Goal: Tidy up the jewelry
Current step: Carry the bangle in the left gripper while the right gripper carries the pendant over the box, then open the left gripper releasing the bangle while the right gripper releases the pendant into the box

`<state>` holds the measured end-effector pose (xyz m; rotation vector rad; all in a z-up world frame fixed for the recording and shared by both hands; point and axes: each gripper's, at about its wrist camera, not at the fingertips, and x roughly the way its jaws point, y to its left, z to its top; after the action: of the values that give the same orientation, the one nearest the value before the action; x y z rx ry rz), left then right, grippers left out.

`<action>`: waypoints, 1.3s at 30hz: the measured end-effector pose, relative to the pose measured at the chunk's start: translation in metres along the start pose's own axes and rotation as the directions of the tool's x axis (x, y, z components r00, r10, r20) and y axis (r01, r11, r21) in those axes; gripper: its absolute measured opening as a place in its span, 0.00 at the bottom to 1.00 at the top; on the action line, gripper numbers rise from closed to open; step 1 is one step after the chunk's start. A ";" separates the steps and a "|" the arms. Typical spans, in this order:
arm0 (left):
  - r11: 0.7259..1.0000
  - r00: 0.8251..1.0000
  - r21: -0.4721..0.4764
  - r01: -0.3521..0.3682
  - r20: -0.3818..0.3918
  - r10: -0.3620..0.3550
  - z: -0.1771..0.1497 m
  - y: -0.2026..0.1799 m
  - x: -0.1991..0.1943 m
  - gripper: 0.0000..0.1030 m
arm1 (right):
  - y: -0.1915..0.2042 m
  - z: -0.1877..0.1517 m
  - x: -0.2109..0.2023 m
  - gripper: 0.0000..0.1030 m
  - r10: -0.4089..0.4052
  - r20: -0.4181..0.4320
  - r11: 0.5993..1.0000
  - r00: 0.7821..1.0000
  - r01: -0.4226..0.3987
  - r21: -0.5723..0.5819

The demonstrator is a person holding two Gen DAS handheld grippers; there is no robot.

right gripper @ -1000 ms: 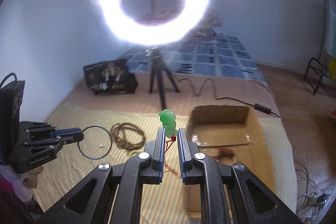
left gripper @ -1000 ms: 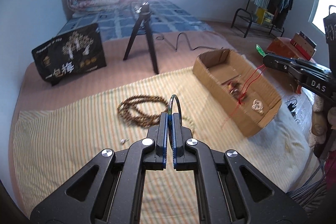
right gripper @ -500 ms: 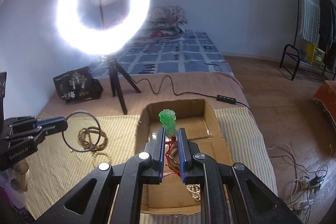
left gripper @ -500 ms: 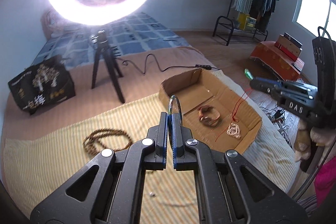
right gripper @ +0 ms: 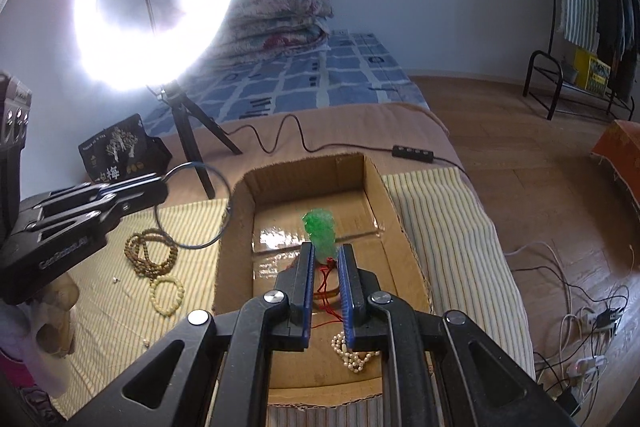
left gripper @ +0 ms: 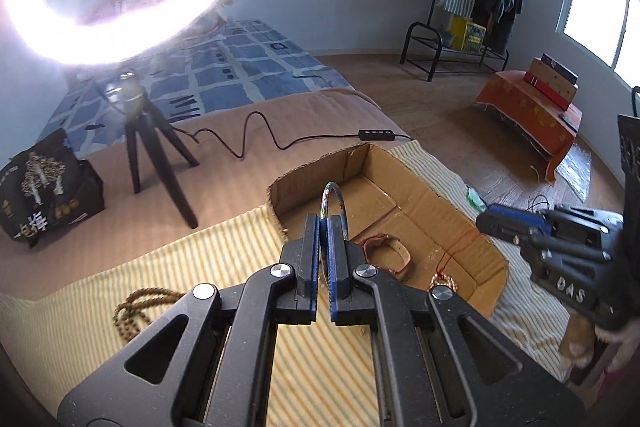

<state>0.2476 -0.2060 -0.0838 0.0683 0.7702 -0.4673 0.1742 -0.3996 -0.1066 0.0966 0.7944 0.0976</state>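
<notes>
My left gripper (left gripper: 324, 223) is shut on a thin dark bangle (left gripper: 335, 191) and holds it above the near-left edge of an open cardboard box (left gripper: 420, 183). In the right wrist view the bangle (right gripper: 188, 247) hangs at the box's left wall (right gripper: 234, 227). My right gripper (right gripper: 325, 251) is shut on a green jade pendant (right gripper: 320, 229) with a red cord (right gripper: 326, 291), above the box. The box holds a brown bracelet (left gripper: 386, 251) and a white bead strand (right gripper: 352, 351).
A brown bead necklace (right gripper: 150, 255) and a cream bead bracelet (right gripper: 166, 293) lie on the striped cloth (right gripper: 120, 307) left of the box. A ring light on a tripod (right gripper: 188, 135), its cable and a black bag (right gripper: 120, 151) stand behind.
Both grippers have moved towards the box: the left one with the bangle has reached its left edge, and the right one with the pendant now hangs over its middle.
</notes>
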 end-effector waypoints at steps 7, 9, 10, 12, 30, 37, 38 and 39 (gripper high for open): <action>1.000 0.999 0.000 -0.008 -0.036 0.008 0.004 -0.006 0.030 0.01 | -0.005 -0.003 0.013 0.09 0.003 -0.035 1.000 0.999 -0.002 0.022; 1.000 0.999 -0.002 -0.015 -0.046 0.015 0.005 -0.005 0.036 0.01 | -0.006 -0.005 0.015 0.09 0.001 -0.041 1.000 0.999 0.000 0.024; 1.000 0.999 -0.003 -0.015 -0.049 0.015 0.005 -0.005 0.038 0.01 | -0.007 -0.005 0.015 0.09 0.000 -0.043 1.000 0.999 0.001 0.025; 1.000 0.998 -0.004 -0.016 -0.056 0.016 0.005 -0.005 0.039 0.01 | -0.008 -0.006 0.016 0.10 0.001 -0.047 1.000 0.999 0.001 0.027; 0.999 0.997 -0.003 -0.035 -0.064 0.035 0.007 0.002 0.038 0.01 | -0.006 -0.008 0.019 0.64 -0.054 -0.061 0.998 0.997 0.056 0.037; 0.999 0.998 -0.003 -0.042 -0.057 0.041 0.006 0.006 0.028 0.01 | -0.004 -0.007 0.017 0.76 -0.066 -0.056 0.997 0.996 0.068 0.034; 0.999 0.998 -0.003 -0.043 -0.056 0.042 0.006 0.007 0.026 0.01 | -0.003 -0.007 0.016 0.76 -0.067 -0.053 0.997 0.996 0.069 0.033; 0.999 0.998 -0.004 -0.043 -0.053 0.043 0.006 0.007 0.024 0.01 | -0.002 -0.007 0.016 0.77 -0.068 -0.051 0.997 0.996 0.070 0.033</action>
<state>0.2699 -0.2100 -0.0967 0.0926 0.8204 -0.4242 0.1800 -0.3991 -0.1228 0.0996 0.8486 0.0213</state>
